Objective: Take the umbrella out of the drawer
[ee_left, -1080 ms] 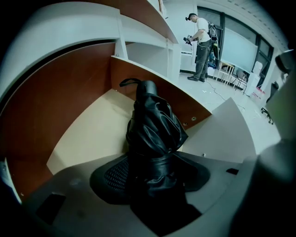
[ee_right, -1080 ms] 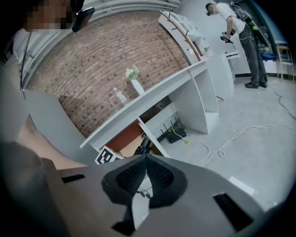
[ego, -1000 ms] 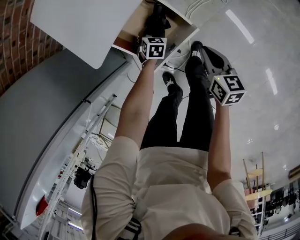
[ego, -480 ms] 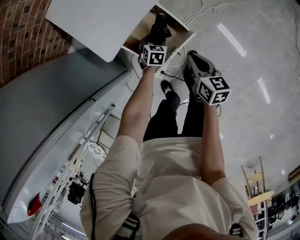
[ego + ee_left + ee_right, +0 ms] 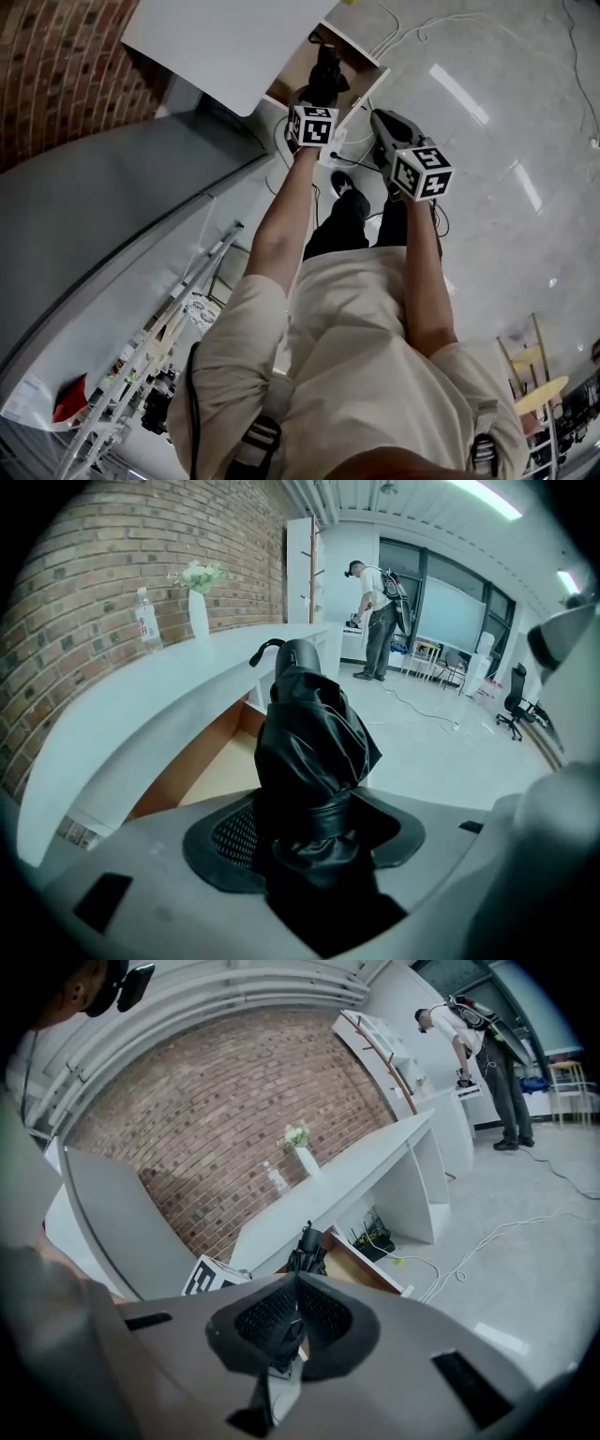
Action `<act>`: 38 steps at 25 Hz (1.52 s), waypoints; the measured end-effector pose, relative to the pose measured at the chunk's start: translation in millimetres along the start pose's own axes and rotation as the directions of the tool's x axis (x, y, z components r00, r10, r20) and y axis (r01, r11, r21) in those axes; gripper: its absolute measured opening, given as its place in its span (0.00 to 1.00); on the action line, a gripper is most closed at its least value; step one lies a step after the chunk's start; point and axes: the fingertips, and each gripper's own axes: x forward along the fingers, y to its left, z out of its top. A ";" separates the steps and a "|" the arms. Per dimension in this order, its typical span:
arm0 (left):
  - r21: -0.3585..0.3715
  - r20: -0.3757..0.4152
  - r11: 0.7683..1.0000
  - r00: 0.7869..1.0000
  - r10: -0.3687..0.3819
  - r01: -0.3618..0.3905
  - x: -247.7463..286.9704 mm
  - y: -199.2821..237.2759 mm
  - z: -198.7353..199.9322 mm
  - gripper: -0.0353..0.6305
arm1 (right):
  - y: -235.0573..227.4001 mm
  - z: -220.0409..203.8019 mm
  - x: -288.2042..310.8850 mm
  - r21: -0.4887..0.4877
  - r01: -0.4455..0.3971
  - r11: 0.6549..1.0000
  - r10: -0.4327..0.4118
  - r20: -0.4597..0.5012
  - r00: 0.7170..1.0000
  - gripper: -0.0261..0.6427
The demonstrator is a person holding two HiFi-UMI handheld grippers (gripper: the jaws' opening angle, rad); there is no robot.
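A brick wall [image 5: 94,592] curves behind a long white surface [image 5: 169,705]. A glossy pale floor [image 5: 487,141] spreads in front of it, with white cables [image 5: 412,33] trailing across.

Under the surface a drawer [image 5: 354,67] stands pulled open, showing its bare wooden inside. The person's arms reach down toward it over black trousers [image 5: 352,220].

The umbrella [image 5: 314,761] is black, folded and strapped. It stands up out of the left gripper [image 5: 319,841], with its hooked handle [image 5: 267,649] at the far end. This gripper's jaws are clamped on the bunched fabric just below the strap. In the head view the umbrella [image 5: 326,75] lies over the open drawer. Whether its far end touches the drawer cannot be made out.

The right gripper [image 5: 292,1321] is beside the left one, nearer the open floor. Its jaws are pressed together with nothing between them.

On the surface near the wall stand a clear bottle [image 5: 143,616] and a white vase [image 5: 199,611] of flowers. Another person [image 5: 380,621] stands far off across the room.
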 end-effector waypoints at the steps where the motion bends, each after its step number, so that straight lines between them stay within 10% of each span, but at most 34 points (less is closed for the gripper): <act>1: 0.002 0.009 1.000 1.000 -0.001 0.001 -7.7 -0.3 2.0 0.44 | 2.0 1.4 -1.3 0.000 0.003 1.000 -0.003 0.004 1.000 0.14; 23: -0.095 0.222 0.995 0.975 -0.015 0.037 -153.8 -55.6 50.8 0.44 | 57.6 64.6 -57.1 -0.194 -0.022 0.981 0.036 0.071 0.997 0.14; 38: -0.206 0.414 0.978 0.909 0.049 0.041 -247.2 -31.7 87.4 0.44 | 91.3 66.4 -80.9 -0.344 -0.052 0.938 0.074 0.052 0.996 0.14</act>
